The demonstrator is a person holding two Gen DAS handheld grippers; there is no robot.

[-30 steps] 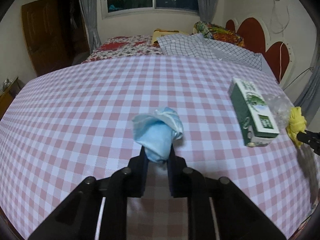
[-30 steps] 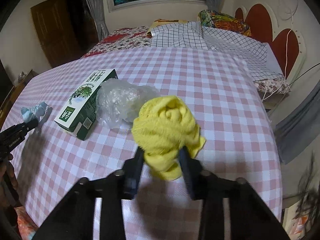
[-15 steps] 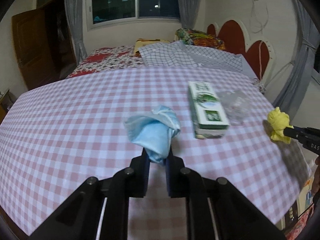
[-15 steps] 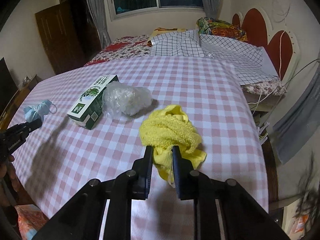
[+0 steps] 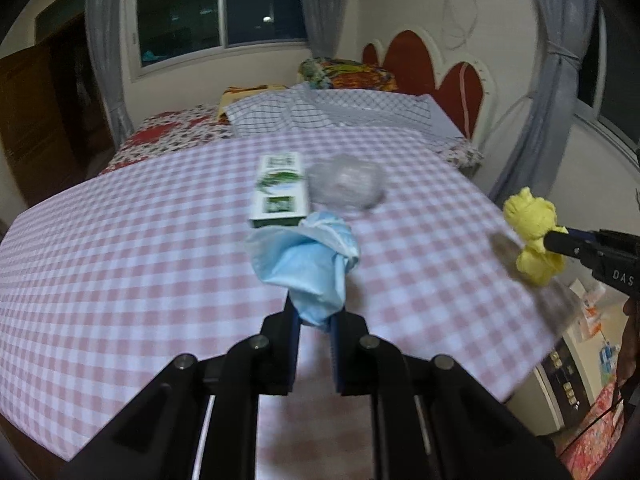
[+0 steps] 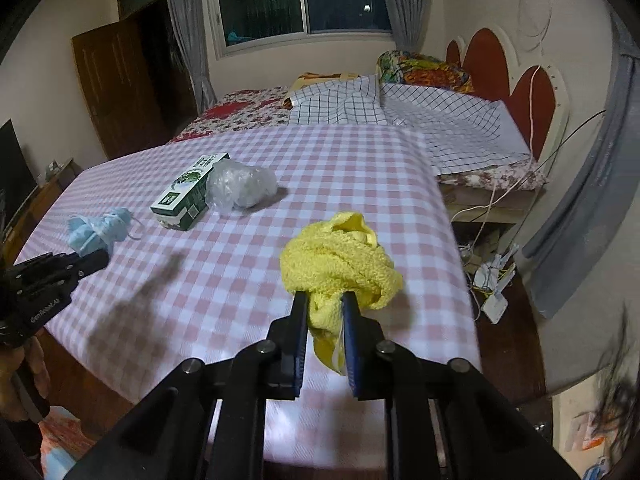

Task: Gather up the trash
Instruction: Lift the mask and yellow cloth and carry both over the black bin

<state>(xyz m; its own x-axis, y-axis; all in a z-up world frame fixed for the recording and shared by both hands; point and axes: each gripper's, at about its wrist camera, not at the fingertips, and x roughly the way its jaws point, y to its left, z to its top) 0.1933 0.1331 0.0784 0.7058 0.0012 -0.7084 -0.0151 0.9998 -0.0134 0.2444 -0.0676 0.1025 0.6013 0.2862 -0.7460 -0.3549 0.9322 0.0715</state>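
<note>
A crumpled blue face mask point(image 5: 308, 260) hangs above the pink checked table point(image 5: 120, 260), and my left gripper point(image 5: 314, 308) is shut on its lower end. The right wrist view shows the same mask point(image 6: 96, 232) and left gripper point(image 6: 98, 258) at the table's left edge. A bunched yellow cloth point(image 6: 340, 256) is pinched in my right gripper point(image 6: 324, 300), whose jaws are closing tighter on it, near the table's front right corner. On the table lie a green and white carton point(image 5: 280, 190) and a clear plastic bag point(image 5: 344, 184), side by side.
A bed with a checked sheet point(image 6: 400, 108) stands behind the table. The table's right edge point(image 6: 452, 220) drops to a floor with cables and a power strip point(image 6: 494, 300). A dark wooden door point(image 6: 116, 88) is at the left.
Both grippers have risen and drawn back from the table's middle, each keeping its load. The right jaws have narrowed on the yellow cloth. The carton and bag lie where they were.
</note>
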